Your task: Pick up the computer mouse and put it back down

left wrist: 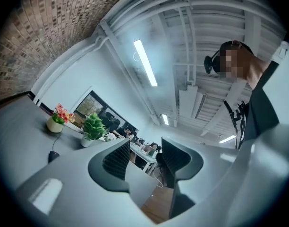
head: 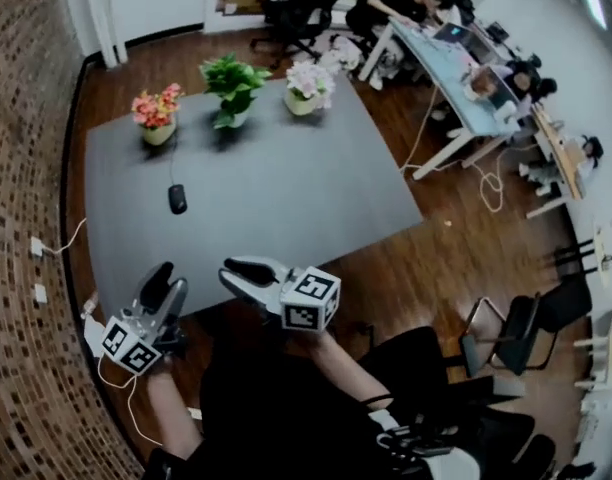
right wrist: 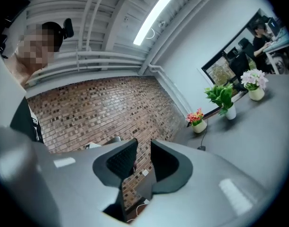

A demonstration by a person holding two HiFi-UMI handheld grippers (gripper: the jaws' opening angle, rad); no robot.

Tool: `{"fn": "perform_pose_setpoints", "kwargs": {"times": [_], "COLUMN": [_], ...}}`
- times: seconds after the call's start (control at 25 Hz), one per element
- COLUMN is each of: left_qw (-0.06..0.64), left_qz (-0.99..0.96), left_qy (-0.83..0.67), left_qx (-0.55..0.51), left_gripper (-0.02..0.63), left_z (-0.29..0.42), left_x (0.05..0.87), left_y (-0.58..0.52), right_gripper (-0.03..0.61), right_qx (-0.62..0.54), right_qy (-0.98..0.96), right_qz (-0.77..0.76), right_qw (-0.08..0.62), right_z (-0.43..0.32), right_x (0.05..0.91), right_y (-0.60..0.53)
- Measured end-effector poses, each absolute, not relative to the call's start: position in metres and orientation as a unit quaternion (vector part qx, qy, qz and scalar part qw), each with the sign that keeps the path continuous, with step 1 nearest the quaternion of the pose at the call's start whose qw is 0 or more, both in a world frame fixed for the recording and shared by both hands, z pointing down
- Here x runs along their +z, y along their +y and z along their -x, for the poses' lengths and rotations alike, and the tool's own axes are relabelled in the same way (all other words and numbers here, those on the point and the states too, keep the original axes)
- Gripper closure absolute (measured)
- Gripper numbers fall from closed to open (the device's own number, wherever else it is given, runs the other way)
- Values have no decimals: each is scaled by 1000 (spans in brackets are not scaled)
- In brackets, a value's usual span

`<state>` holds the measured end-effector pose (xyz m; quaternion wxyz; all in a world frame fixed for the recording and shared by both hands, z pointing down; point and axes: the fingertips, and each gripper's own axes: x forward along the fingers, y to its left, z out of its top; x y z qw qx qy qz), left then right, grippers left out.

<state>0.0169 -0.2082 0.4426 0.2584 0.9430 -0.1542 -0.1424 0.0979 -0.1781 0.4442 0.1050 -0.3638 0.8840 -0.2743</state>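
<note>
A black computer mouse [head: 176,199] lies on the left part of the grey table [head: 286,188], and its cord runs back toward the flower pots. It shows small in the left gripper view as the mouse [left wrist: 53,156] and in the right gripper view as the mouse [right wrist: 200,148]. My left gripper [head: 164,286] hangs off the table's near edge, well short of the mouse, with its jaws apart and empty [left wrist: 145,148]. My right gripper [head: 244,273] is beside it over the near edge, pointing left toward the brick wall. A narrower gap shows between its jaws, with nothing in it [right wrist: 143,148].
Three pots stand along the table's far edge: orange-pink flowers [head: 157,113], a green plant [head: 233,86] and pale flowers [head: 308,85]. A brick wall [head: 21,168] with sockets and cables runs on the left. Office desks with people sit at the back right, and black chairs [head: 516,328] stand on the right.
</note>
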Motion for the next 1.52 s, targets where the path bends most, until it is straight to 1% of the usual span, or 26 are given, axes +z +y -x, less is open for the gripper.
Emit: {"fn": "perform_pose_setpoints", "kwargs": {"times": [0.16,0.32,0.48,0.56,0.64,0.68,0.8,0.96,1.16,1.28,1.52], "left_qw": [266,277,262,254,246,244,238,227,244,242,253], "left_qz": [-947,-945,-952,-954,-957,-958,-958,-958,-951,-951,-948], "left_qy": [-128,-133,-135,-134,-127,-124,-129,-128,-118,-110,-100], "left_qx": [-128,-110,-83,-84,-83,-84,-95,-123,-151,-156,-167], "left_gripper": [402,402,402,402,402,402,402,402,402,402,422], "left_z": [-49,-71,-74,-77,-81,-83,-77,-48,-11,8,26], "left_x": [438,439,423,411,399,395,392,386,386,383,386], "left_y": [-123,-53,-14,-1,12,17,23,18,-8,-18,-26], "right_gripper": [511,511,512,533,576,577,577,577,577,577,577], "right_qx": [-294,-291,-280,-256,-236,-230,-226,-214,-189,-168,-185], "right_qy": [866,867,865,871,872,872,871,883,888,891,883], "right_qz": [384,378,374,372,375,378,376,370,381,387,401], "right_qw": [130,146,185,194,205,211,218,194,175,169,162], "right_z": [-127,-154,-159,-164,-170,-173,-171,-138,-101,-83,-70], "right_x": [475,462,453,428,408,404,414,407,390,374,398], "right_y": [-103,-44,-5,10,24,30,35,20,6,-1,-3]}}
